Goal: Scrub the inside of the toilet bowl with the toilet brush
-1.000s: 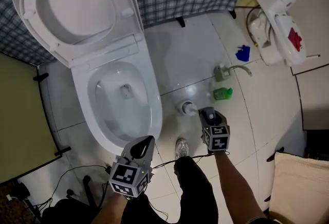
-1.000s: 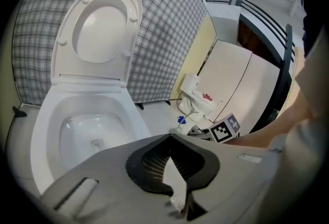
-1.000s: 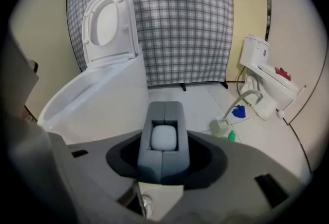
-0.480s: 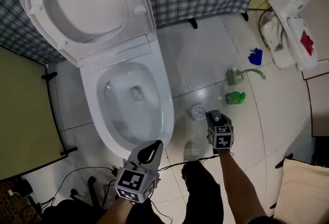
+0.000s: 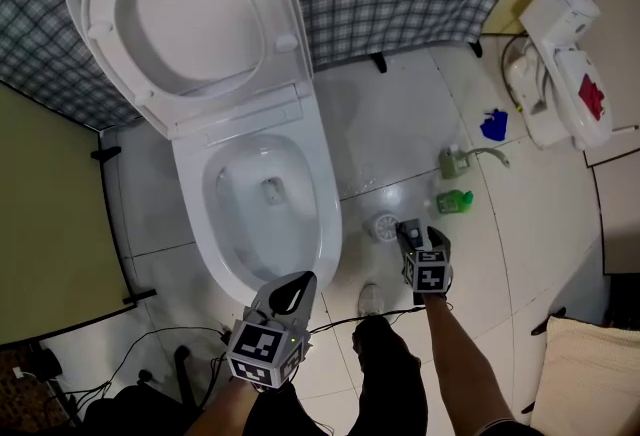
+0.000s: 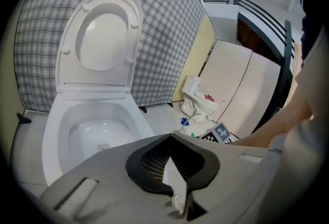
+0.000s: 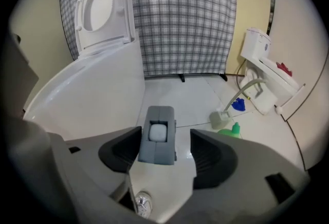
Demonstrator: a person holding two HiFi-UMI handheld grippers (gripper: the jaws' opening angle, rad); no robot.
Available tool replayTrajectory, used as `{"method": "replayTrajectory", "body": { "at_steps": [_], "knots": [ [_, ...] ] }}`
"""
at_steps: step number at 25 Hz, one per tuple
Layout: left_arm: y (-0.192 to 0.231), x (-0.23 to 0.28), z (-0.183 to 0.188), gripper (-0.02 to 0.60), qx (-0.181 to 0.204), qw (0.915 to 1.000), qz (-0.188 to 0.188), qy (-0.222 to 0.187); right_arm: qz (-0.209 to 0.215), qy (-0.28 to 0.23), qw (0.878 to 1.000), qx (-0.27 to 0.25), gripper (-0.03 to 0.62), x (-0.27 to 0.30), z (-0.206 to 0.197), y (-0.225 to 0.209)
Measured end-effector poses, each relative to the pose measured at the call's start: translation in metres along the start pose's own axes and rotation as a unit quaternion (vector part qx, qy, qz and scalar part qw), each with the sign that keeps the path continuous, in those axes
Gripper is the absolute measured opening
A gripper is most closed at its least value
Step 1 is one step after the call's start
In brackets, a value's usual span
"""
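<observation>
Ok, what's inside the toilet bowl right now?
Just bare white walls and the drain at the bottom of the toilet bowl; no brush. The brush handle stands outside, between the opening jaws of the right hand-held gripper. Under the rim is hidden.

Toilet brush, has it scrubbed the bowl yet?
Done: the toilet lid is up, so the bowl is uncovered. In hand: the toilet brush stands beside the bowl, its handle between the right gripper's opening jaws, which don't press it. The left gripper is shut, empty. Left: no brush is in the bowl; whether scrubbing happened, I can't tell.
</observation>
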State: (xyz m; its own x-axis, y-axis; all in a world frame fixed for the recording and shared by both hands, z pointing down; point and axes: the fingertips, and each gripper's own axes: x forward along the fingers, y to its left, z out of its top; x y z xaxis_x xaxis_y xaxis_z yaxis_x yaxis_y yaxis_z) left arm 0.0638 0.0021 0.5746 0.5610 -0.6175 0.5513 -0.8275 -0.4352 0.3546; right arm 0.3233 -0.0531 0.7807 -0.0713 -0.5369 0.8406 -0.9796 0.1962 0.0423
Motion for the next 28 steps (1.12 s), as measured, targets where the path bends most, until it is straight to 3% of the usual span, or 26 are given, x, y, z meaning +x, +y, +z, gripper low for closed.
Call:
{"method": "replayTrajectory", "body": {
  "at_steps": [6,9,11,13,19,24,28],
  "knots": [
    [-0.014,-0.032,0.056,0.009,0.014,0.9993,-0.001,-0.034,0.018,-0.054,0.998,-0.014,0.311,-0.078,0.058,0.008],
    [-0.016,-0.047,0.086,0.009,0.021,0.9984,0.006,-0.052,0.027,-0.109,0.994,-0.014,0.064,-0.131,0.110,0.017],
    [-0.010,-0.052,0.098,0.009,0.024,0.9978,0.009,-0.062,0.049,-0.149,0.988,-0.017,0.000,-0.159,0.145,0.033],
    [0.006,-0.049,0.101,0.009,0.028,0.9969,0.009,-0.073,0.080,-0.183,0.979,-0.030,0.000,-0.177,0.174,0.059],
    [0.048,-0.060,0.138,0.009,0.033,0.9913,0.008,-0.127,0.168,-0.285,0.939,-0.097,0.009,-0.236,0.269,0.154],
    [0.050,-0.119,0.187,0.009,0.043,0.9825,0.001,-0.181,0.234,-0.336,0.904,-0.118,0.009,-0.310,0.313,0.231],
    [0.047,-0.166,0.238,0.010,0.068,0.9709,0.008,-0.230,0.282,-0.368,0.875,-0.138,0.009,-0.367,0.347,0.278]
  ]
}}
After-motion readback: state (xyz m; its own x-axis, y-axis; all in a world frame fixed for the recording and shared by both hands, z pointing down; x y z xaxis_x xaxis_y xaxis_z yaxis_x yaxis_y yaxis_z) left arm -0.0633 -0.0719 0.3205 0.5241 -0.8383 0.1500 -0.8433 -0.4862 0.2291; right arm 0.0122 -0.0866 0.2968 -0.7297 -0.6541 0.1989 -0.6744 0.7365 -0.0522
